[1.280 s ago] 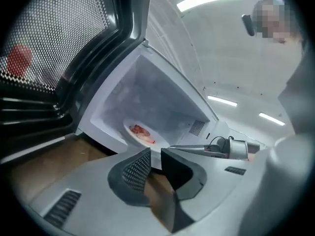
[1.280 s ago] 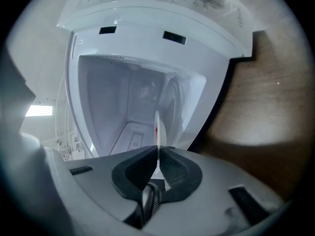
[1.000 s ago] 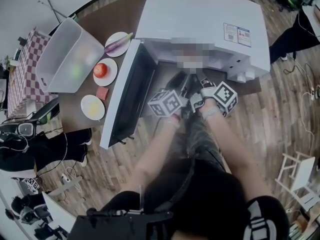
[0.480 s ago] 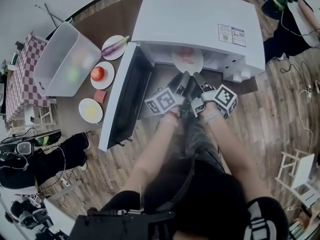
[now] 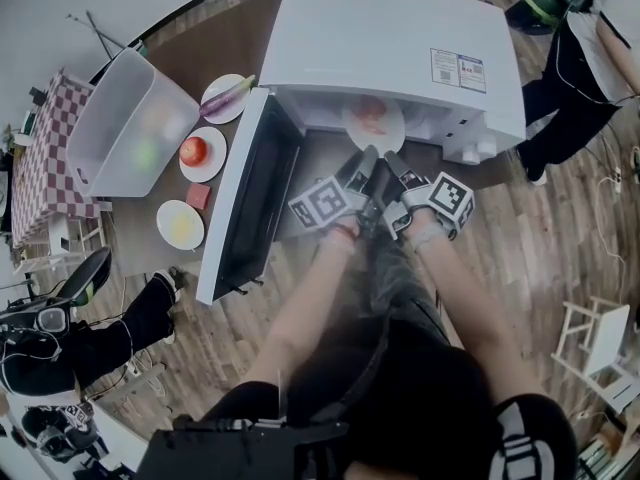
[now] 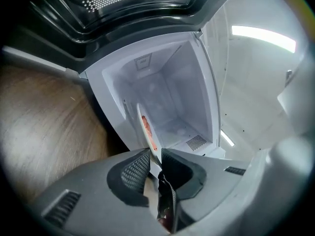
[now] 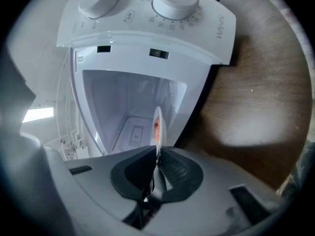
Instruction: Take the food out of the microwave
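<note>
The white microwave [image 5: 400, 38] stands with its door [image 5: 250, 203] swung open to the left. A white plate [image 5: 373, 123] with reddish food [image 5: 372, 111] lies at the mouth of the cavity. Both grippers reach its front rim side by side. My left gripper [image 5: 365, 160] has the plate's rim [image 6: 146, 129] between its jaws, which are closing; a thin gap still shows at the pads. My right gripper [image 5: 392, 163] is shut on the same rim [image 7: 157, 124], with the pads meeting on it.
Left of the door sit small plates with an eggplant [image 5: 228, 93], a tomato [image 5: 193, 150] and a yellow item [image 5: 182, 226], plus a clear bin [image 5: 135, 118]. The microwave's knobs [image 7: 170, 1] are at its right end. A person [image 5: 580, 38] stands at the top right.
Both grippers stay at the plate's front rim with hardly any shift. A person has walked into view at the top right, and the legs at the lower left have moved.
</note>
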`<state>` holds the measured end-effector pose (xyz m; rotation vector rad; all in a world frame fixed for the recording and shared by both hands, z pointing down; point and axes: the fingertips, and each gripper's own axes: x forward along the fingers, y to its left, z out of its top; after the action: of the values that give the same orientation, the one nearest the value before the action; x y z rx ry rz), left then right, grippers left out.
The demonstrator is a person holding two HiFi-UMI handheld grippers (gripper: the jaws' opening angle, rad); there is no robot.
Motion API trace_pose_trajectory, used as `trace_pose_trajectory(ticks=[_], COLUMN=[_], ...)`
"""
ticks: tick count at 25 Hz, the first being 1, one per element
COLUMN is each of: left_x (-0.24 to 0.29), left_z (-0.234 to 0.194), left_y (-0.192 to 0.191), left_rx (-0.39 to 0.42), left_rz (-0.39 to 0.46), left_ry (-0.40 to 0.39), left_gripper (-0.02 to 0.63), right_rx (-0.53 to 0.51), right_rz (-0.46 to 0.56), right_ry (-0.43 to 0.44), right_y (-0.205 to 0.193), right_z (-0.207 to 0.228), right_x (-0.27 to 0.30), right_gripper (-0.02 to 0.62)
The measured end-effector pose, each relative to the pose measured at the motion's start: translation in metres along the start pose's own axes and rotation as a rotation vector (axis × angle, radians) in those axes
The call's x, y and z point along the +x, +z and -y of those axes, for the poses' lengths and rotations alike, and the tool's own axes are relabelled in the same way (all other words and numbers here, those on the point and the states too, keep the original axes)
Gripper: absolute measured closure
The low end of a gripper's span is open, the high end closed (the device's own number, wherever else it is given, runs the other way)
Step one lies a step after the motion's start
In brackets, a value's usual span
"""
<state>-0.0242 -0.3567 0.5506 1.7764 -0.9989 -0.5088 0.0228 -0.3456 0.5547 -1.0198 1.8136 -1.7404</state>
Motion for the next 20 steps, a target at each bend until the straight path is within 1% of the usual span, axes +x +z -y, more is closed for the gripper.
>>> trace_pose_trajectory(ticks=[3, 5, 7, 10, 12, 13, 17, 20], left_x=[-0.001, -0.002, -0.002, -0.002, -0.002, -0.002, -0.003, -0.005], left_z=[-0.003, -0.004, -0.003, -0.003, -0.003, -0.003, -0.003, -0.002], left_y=[0.000, 0.000, 0.000, 0.000, 0.001, 0.002, 0.000, -0.001], left_rx=[-0.016, -0.016, -0.013, -0.015, -0.015, -0.013, 0.011, 0.021], left_rz=[0.001, -0.004, -0.009, -0.012, -0.007, -0.004, -0.010, -0.009], left_ry=[0.000, -0.003, -0.003, -0.004, -0.003, -0.001, 0.004, 0.005], left_gripper=[0.549, 0.554, 0.558, 0.558, 0.558, 0.558, 0.557, 0.557], right_rx=[-0.010, 0.003, 0.016, 0.012, 0.014, 0.013, 0.021, 0.021], right_rz=[-0.010, 0.000, 0.004, -0.001, -0.002, -0.002, 0.005, 0.007], right_ry=[-0.023, -0.025, -0.023, -0.040, -0.058, -0.064, -0.052, -0.060], right_y=[-0.001, 0.002, 0.005, 0.006, 0.006, 0.006, 0.005, 0.004], right_z=[0.005, 0.006, 0.006, 0.009, 0.010, 0.011, 0.012, 0.010], right_x=[0.003, 0.007, 0.012, 0.017, 0.018, 0.018, 0.017, 0.014], right_gripper=[0.563, 0.519, 0.505, 0.509, 0.542, 0.549, 0.558, 0.561])
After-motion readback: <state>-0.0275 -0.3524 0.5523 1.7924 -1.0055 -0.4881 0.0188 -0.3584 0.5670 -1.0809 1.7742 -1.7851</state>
